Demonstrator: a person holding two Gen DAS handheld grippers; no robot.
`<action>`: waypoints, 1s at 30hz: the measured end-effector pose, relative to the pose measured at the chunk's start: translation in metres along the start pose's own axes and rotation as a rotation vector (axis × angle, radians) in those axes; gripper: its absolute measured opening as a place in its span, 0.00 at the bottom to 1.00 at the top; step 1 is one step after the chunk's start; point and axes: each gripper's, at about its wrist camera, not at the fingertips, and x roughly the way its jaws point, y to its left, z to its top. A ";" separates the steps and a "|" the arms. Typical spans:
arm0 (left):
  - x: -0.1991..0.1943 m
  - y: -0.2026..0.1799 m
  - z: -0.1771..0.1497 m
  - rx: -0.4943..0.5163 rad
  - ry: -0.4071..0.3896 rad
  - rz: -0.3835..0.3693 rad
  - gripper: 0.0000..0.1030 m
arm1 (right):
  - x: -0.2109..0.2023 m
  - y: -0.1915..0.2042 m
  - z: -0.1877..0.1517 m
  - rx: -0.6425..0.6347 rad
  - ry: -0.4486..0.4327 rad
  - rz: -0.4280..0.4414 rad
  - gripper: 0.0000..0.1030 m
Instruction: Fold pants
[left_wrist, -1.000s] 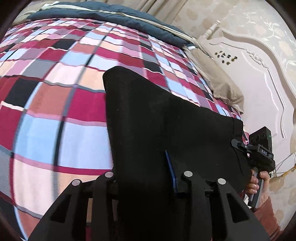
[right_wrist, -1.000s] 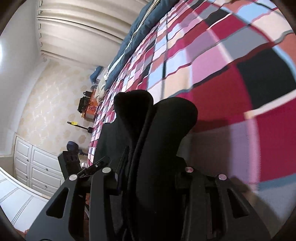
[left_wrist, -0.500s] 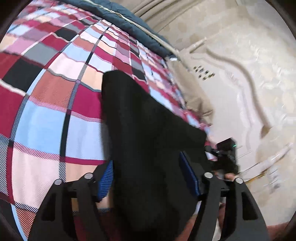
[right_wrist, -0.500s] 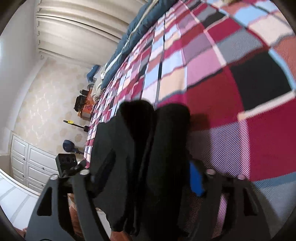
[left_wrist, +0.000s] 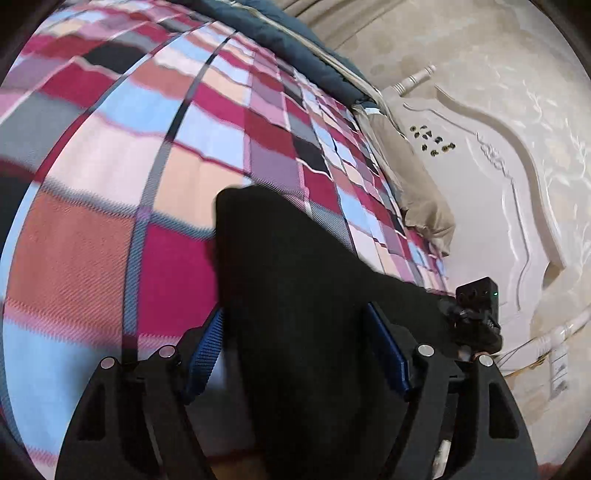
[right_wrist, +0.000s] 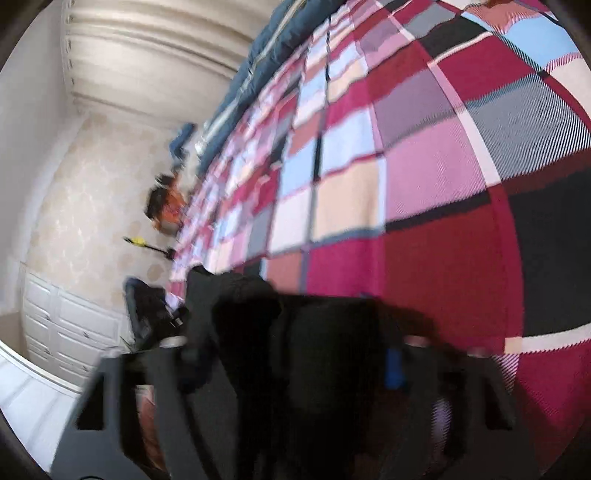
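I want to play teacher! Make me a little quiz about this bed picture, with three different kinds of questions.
1. True or false: the black pants lie on a plain white sheet.
2. Pick one: what rests on the bed next to the white headboard? A) a beige pillow B) a teddy bear C) a book
3. Fill in the gap: the quilt bunched along the far edge of the bed is dark ____.

Key
1. False: they lie on a checked bedspread of red, pink and blue.
2. A
3. blue
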 end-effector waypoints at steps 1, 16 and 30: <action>0.002 -0.003 0.002 0.020 0.005 0.016 0.61 | -0.001 -0.002 -0.001 0.002 -0.004 0.012 0.41; 0.001 -0.022 0.029 0.119 -0.053 0.215 0.31 | 0.003 0.011 0.025 -0.019 -0.090 0.064 0.28; 0.024 0.005 0.119 0.108 -0.064 0.328 0.30 | 0.059 0.017 0.106 0.009 -0.084 0.056 0.28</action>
